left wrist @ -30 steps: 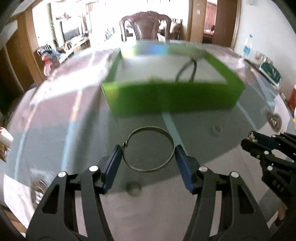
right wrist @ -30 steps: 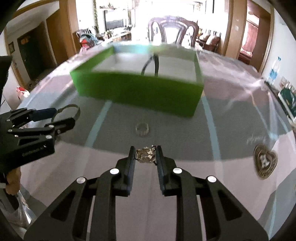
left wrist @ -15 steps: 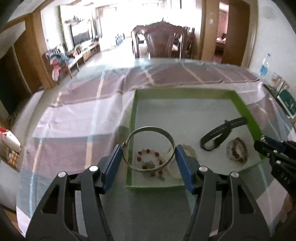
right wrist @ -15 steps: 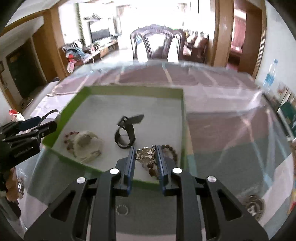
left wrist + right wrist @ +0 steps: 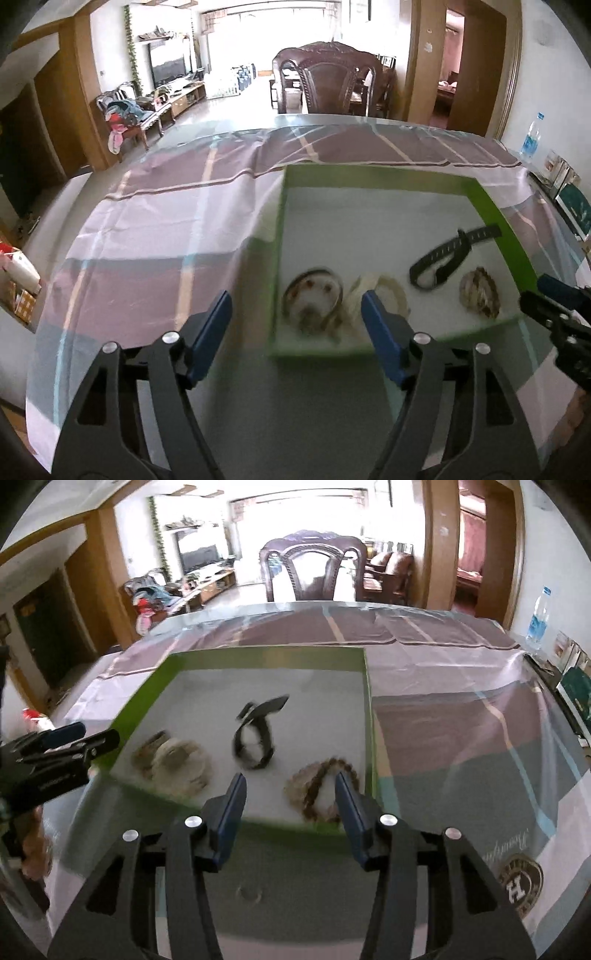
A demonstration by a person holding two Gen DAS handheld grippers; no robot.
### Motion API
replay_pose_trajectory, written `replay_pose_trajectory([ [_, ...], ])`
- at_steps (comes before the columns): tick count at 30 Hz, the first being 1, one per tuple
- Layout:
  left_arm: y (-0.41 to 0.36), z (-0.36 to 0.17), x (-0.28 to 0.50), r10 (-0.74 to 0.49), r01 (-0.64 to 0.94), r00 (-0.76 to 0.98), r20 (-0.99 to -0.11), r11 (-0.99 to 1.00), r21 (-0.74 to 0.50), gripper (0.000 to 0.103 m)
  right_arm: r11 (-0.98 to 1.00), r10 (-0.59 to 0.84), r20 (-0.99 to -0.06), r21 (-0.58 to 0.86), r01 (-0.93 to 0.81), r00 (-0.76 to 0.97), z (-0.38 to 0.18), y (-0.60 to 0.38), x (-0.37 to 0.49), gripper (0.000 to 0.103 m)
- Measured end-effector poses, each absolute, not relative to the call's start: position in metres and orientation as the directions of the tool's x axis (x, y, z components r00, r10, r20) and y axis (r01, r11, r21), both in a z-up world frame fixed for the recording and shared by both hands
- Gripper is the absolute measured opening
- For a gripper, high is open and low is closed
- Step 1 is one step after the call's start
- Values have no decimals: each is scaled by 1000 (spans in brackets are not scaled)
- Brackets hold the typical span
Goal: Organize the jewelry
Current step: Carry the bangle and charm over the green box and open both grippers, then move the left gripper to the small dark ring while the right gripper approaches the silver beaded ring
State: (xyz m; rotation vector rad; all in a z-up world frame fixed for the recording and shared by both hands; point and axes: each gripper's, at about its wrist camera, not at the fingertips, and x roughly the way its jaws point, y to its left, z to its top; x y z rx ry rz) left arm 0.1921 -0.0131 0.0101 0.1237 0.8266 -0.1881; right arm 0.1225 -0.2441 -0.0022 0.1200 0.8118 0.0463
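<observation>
Jewelry lies in the green tray [image 5: 491, 206] on the surface [image 5: 155, 236]. Left wrist view: the left tongs [image 5: 295, 317] are opening, empty, above the tray's near left corner, where a metal bangle [image 5: 314, 295] rings a red-beaded bracelet. Right wrist view: the right tongs [image 5: 290, 797] are opening, empty, over the tray's near edge; a beaded chain [image 5: 317, 786] lies beneath, a black strap [image 5: 255, 742] beyond.

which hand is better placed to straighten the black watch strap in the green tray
Right. The black watch strap lies just ahead of the right gripper, whose opening jaws are empty. From the left gripper, also opening and empty, the strap sits far off to the side across the green tray.
</observation>
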Motion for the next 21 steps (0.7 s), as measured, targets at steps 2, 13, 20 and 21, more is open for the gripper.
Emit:
replay_pose_trajectory([
  [2,-3,7,170,-91,197,667,-740,979,57,76,992,116,-734,115,-45,670,-9,-237,106,50],
  [13,7,-32,72,-108,278,616,-780,956,87,82,990,92,-830,18,-138,550,-70,-194,107,41],
  [20,10,-52,56,-118,298,573,-811,952,72,82,986,109,-845,23,-168,524,-71,-187,91,22],
  [21,11,-54,55,-121,297,568,-814,952,67,82,984,109,-846,19,-174,522,-71,-184,85,22],
])
